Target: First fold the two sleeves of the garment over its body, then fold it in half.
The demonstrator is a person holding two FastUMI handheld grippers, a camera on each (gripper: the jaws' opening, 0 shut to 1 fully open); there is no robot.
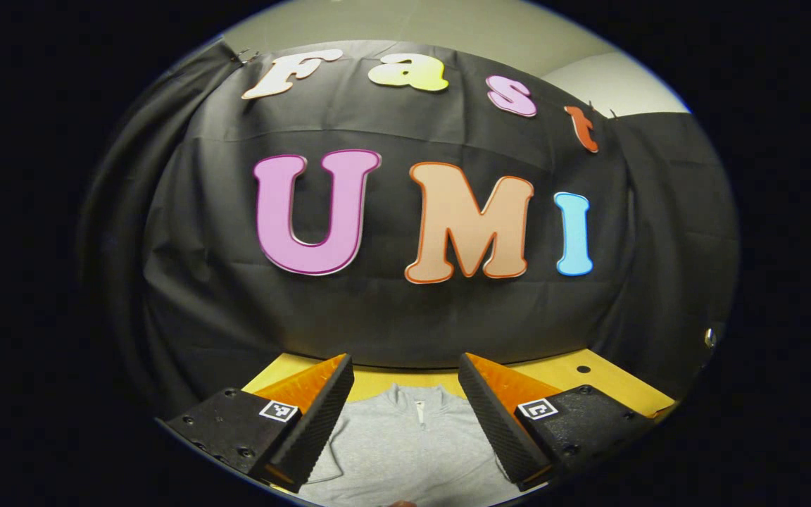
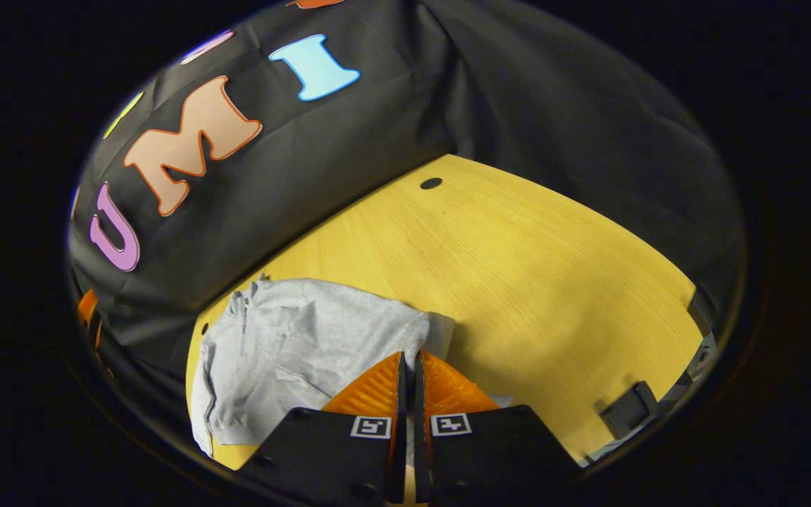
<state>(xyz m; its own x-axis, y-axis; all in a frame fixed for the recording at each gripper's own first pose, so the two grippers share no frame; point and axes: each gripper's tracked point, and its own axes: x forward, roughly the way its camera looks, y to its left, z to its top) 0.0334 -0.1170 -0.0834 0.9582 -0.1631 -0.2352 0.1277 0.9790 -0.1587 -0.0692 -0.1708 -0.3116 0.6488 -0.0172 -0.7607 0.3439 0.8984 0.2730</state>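
Note:
A light grey garment point(image 1: 405, 443) with a short zip at its collar lies flat on the yellow wooden table point(image 1: 588, 373); in the left gripper view it sits just beyond my fingers. My left gripper point(image 1: 405, 362) hangs above it, jaws wide apart and holding nothing. In the right gripper view the garment point(image 2: 286, 345) lies bunched at the table's left part, and a sleeve point(image 2: 437, 331) is drawn across it to my fingertips. My right gripper point(image 2: 410, 358) is shut on that sleeve, whose cuff pokes out just past the tips.
The yellow table point(image 2: 532, 267) stretches bare to the right of the garment, with a small dark hole point(image 2: 431, 183) near its far edge. A black fitting point(image 2: 627, 408) sits at the table's right edge. The black cloth wall stands close behind the table.

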